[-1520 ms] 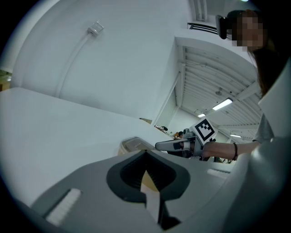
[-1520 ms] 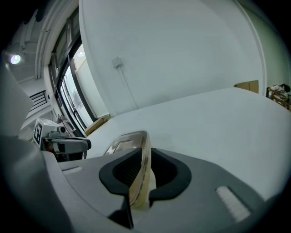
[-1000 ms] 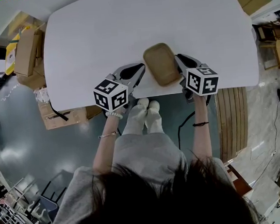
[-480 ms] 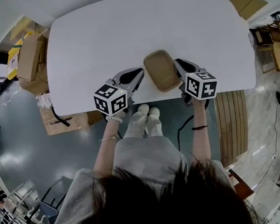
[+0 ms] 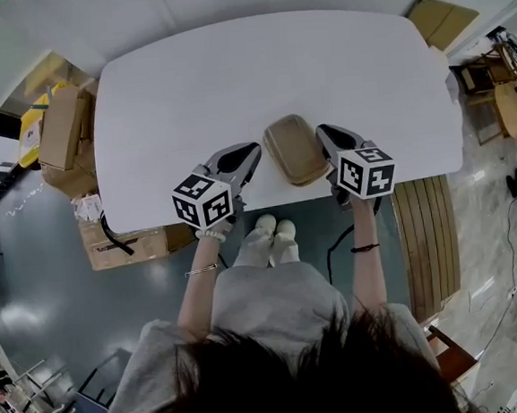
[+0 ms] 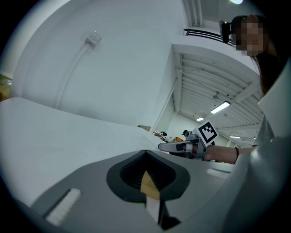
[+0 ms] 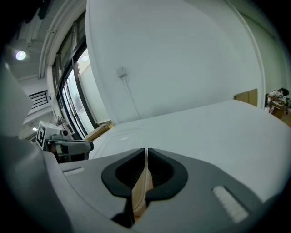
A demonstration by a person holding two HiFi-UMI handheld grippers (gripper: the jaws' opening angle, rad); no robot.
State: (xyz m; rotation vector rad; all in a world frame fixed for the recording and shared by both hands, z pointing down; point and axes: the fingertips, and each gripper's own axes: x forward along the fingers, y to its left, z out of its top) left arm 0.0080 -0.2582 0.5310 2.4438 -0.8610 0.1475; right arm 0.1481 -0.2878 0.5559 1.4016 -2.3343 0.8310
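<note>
Tray (image 5: 294, 150) has swung edge-on to your tools since earlier; now at near edge of counter (image 5: 229, 78); left tool (image 5: 250, 150) and right tool (image 5: 323, 134) both closed tight on opposite rims; likely light, thin, bendy; hold by rims, squeeze gently.

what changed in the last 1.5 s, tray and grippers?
The brown tray tilted: the right gripper view showed its face, now only its rim, edge-on. Its body dropped out of the left gripper view. Left gripper and right gripper stay shut on its opposite rims, at the white table's near edge.
</note>
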